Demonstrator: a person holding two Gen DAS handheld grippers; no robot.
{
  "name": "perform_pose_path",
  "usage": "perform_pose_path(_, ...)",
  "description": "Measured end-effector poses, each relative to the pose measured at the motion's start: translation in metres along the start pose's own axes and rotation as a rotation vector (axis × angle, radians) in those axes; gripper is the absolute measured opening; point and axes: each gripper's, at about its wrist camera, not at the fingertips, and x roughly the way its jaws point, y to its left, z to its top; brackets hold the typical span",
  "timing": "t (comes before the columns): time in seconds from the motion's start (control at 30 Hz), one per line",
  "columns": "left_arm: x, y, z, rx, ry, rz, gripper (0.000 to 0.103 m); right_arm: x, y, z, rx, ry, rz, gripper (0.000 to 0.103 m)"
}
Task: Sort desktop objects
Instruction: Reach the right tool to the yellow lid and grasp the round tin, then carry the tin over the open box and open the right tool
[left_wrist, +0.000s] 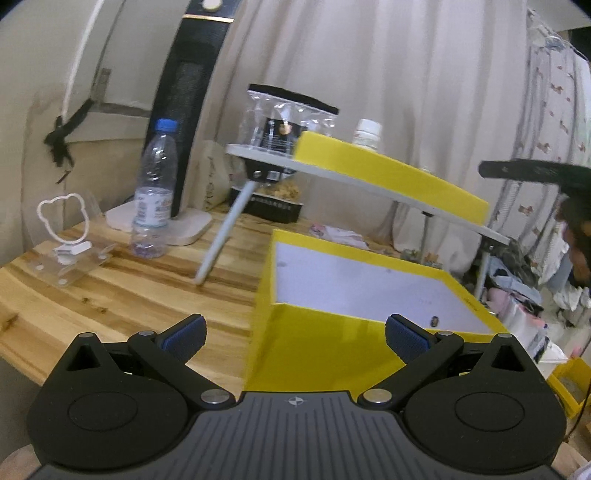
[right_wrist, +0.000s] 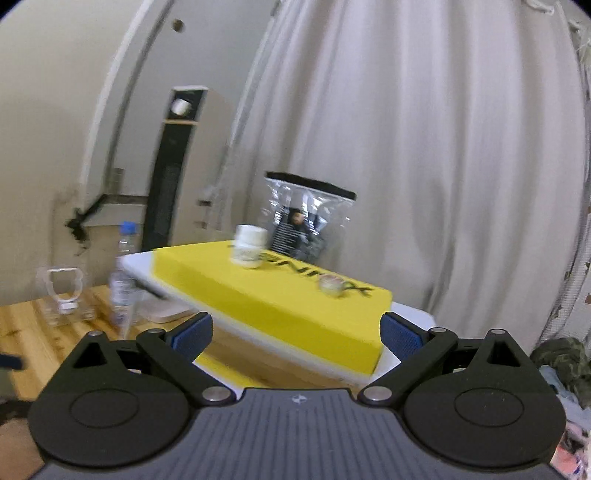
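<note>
An open yellow box (left_wrist: 266, 332) with a pale inner floor stands on the wooden table (left_wrist: 110, 291), just beyond my left gripper (left_wrist: 295, 338), which is open and holds nothing. Its yellow lid (left_wrist: 388, 177) lies on a small white raised shelf (left_wrist: 258, 157). In the right wrist view the lid (right_wrist: 273, 299) fills the middle, carrying a white pill bottle (right_wrist: 248, 246) and a small round tin (right_wrist: 334, 285). My right gripper (right_wrist: 296, 338) is open in front of the lid's near edge. A clear zip bag (right_wrist: 306, 218) stands behind.
A water bottle (left_wrist: 155, 188) with a blue cap stands left of the shelf leg (left_wrist: 225, 236). A clear acrylic stand (left_wrist: 68, 236) with a bear-shaped outline sits at the table's left. A tall black device (left_wrist: 188, 110) on a white base stands at the back. Curtains hang behind. Clothes lie at the right.
</note>
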Motion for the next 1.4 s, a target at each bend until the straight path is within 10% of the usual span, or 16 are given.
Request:
perform_pose_path(0.37, 0.001, 0.022, -0.001, -0.05, 0.017, 0.047, 0.103, 0.14, -0.047, 0.02, -0.019, 0.158, -0.029, 0.097)
perform_pose_path(0.47, 0.003, 0.022, -0.002, -0.056, 0.021, 0.043, 0.103, 0.161, -0.048, 0.022, 0.008, 0.21, -0.001, 0.058)
perform_pose_path(0.6, 0.005, 0.023, -0.003, -0.061, 0.024, 0.042, 0.103, 0.18, -0.044, 0.024, 0.013, 0.247, 0.014, 0.055)
perform_pose_path(1.4, 0.0, 0.02, -0.004, -0.049, 0.023, 0.044, 0.103, 0.146, -0.057, 0.03, 0.172, 0.255, 0.142, 0.035)
